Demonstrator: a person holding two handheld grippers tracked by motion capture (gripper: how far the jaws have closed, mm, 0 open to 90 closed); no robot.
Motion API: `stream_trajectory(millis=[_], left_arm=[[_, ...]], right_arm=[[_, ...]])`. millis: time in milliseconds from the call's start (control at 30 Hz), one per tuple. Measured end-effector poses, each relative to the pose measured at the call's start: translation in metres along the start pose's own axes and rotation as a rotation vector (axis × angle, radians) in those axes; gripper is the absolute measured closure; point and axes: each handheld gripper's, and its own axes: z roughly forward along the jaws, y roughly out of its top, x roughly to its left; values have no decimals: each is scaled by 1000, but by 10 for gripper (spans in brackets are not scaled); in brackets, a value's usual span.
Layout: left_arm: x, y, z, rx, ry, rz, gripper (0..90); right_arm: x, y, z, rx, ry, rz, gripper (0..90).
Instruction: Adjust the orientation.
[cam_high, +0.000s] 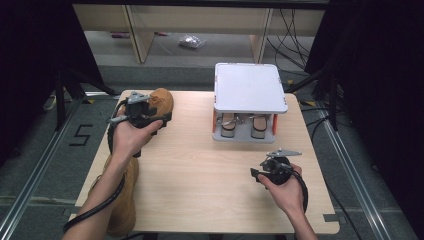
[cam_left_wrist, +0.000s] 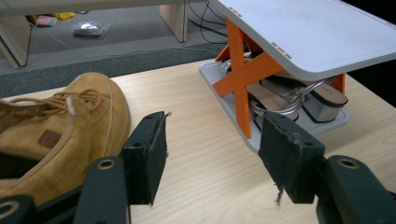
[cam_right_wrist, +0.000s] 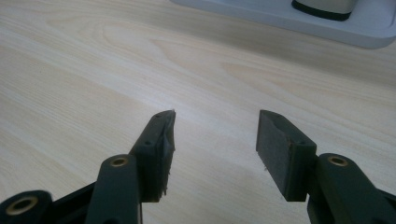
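Lying on its side at the bench's (cam_high: 200, 170) far left corner, just beside the empty, parted left claw (cam_left_wrist: 212, 154), the tan boot (cam_left_wrist: 70, 126) looks bulky, fairly heavy and soft-walled, so its stiff collar or heel seems the surest hold.

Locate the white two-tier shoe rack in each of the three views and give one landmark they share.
High view: the shoe rack stands at the table's far right, sandals on its lower tray.
Left gripper view: upper right, its orange cross brace facing the camera.
Right gripper view: its base edge runs along the top right.
Shared landmark: the light wooden tabletop.
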Motion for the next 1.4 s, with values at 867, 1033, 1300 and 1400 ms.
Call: stream_trajectory(millis=[867,1033,1300,1400], left_arm=[[47,-76,-109,141,102,-104,418],[55,-91,-125,171,118,-138,425],[63,-109,-143,208,137,-204,433],[65,-115,-145,218,138,-224,434]], right_arm=[[2,-1,1,27,8,-41,461],[5,-2,2,51,12,3,461],[4,-1,3,46,6,-30,461],[3,-2,4,56,-16,-46,461]])
